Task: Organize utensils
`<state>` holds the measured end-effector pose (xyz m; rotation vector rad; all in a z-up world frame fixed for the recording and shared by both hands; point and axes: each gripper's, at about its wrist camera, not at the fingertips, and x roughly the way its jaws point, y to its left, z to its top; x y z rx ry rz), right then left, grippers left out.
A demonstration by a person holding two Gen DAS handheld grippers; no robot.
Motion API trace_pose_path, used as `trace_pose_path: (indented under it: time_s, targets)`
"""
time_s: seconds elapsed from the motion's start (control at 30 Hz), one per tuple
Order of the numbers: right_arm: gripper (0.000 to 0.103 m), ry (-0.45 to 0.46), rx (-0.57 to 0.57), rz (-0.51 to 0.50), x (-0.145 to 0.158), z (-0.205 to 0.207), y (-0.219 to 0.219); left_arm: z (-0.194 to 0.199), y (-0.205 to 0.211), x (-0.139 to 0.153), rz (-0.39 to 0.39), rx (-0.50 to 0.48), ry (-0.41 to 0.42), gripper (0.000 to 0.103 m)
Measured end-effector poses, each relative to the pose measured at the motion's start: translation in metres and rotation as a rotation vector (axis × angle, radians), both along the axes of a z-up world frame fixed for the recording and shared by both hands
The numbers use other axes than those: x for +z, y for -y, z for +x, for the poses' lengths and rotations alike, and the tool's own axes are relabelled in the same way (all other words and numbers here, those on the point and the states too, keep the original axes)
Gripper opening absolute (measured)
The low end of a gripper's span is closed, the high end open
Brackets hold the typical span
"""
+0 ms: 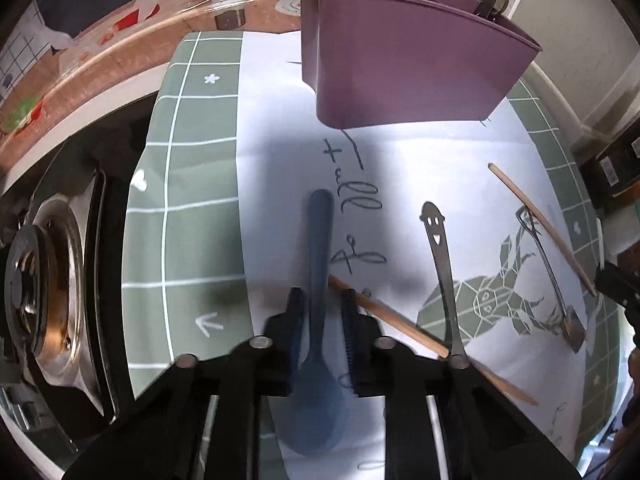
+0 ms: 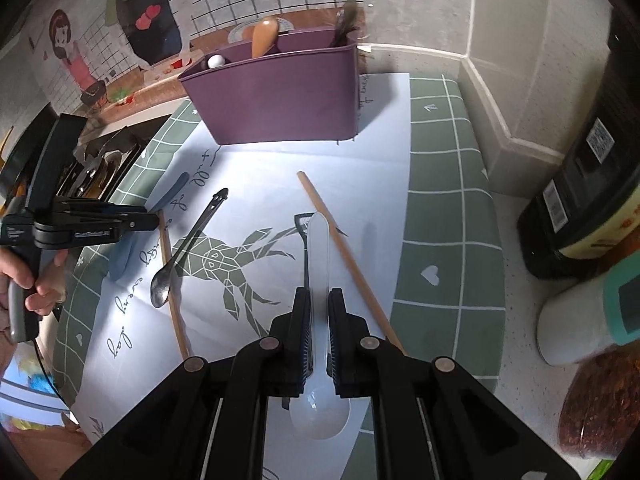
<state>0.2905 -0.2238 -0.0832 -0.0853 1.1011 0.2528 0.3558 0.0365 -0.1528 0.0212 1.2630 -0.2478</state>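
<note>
**A:** What are the two grippers doing?

**B:** In the left wrist view, the left gripper (image 1: pixel 322 312) fills the bottom centre of the frame. Its fingers are clenched on a blue spoon (image 1: pixel 318 304), gripping the handle, which points toward the top of the frame; the bowl sits below, between the black arms. In the right wrist view, the right gripper (image 2: pixel 319 312) is likewise at bottom centre, its fingers clamped on the handle of a white spoon (image 2: pixel 318 264), bowl toward the bottom edge. At the left edge of that view a hand (image 2: pixel 38 280) holds the left gripper's handle.

**A:** Where is the organizer?

**B:** A purple utensil holder (image 2: pixel 280 92) stands upright at top centre of both views, on a white paper sheet (image 2: pixel 256 168) over a green grid mat (image 2: pixel 448 200). A wooden spoon (image 2: pixel 264 36) and a dark utensil (image 2: pixel 344 20) stick out of its compartments.

**A:** What lies loose?

**B:** In the right wrist view, a metal spoon (image 2: pixel 184 248) at centre left, with one wooden chopstick (image 2: pixel 172 280) crossing beneath it. A second chopstick (image 2: pixel 344 252) runs diagonally just right of the white spoon. A dark flat-ended utensil (image 1: pixel 548 276) lies at the right of the left view.
</note>
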Motion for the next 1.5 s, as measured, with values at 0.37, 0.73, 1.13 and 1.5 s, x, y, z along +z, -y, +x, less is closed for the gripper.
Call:
trace_pose_path:
  time_s: [0.37,0.73,1.13,1.5]
  targets:
    - [0.009,0.057,-0.029,0.055,0.02,-0.002,-0.008,-0.042,-0.019,0.068,-0.215,0.079,0.254,0.009]
    - [0.009,0.294,0.031,0.067,0.113,0.001,-0.044,-0.057,-0.024,0.196,-0.361,0.059,0.553,0.009]
    - [0.009,0.716,0.049,0.052,0.258,0.065,-0.076,-0.008,-0.017,0.292,-0.372,0.052,0.739,0.009]
    - [0.009,0.601,0.004,0.113,0.166,0.158,-0.069,0.06,-0.008,0.192,-0.319,0.127,0.512,0.009]
